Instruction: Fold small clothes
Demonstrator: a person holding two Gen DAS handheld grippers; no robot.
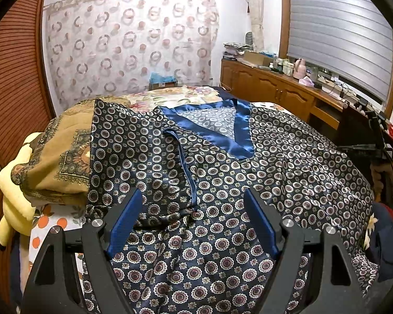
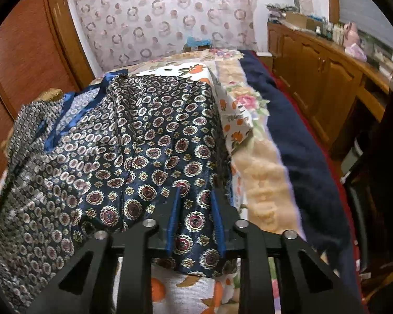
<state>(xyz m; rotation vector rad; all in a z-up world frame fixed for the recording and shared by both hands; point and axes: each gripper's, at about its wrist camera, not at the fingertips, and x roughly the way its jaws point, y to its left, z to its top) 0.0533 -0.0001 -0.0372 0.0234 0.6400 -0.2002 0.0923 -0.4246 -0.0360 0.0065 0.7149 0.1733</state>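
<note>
A navy satin top (image 1: 222, 183) with a round medallion print and a shiny blue V-neck band (image 1: 238, 136) lies spread on the bed. My left gripper (image 1: 194, 196) is open just above its left-middle part, next to a thin blue strap (image 1: 186, 167). My right gripper (image 2: 195, 196) is shut on the top's right edge (image 2: 194, 219) and holds a fold of it lifted off the bed. The rest of the top (image 2: 104, 144) drapes away to the left in the right wrist view.
The bed has a floral and orange-print sheet (image 2: 235, 120) and a dark blue blanket (image 2: 296, 141) along its right side. A tan patterned cloth (image 1: 63, 157) and a yellow pillow (image 1: 13, 188) lie at the left. A wooden cabinet (image 1: 275, 89) with clutter stands to the right.
</note>
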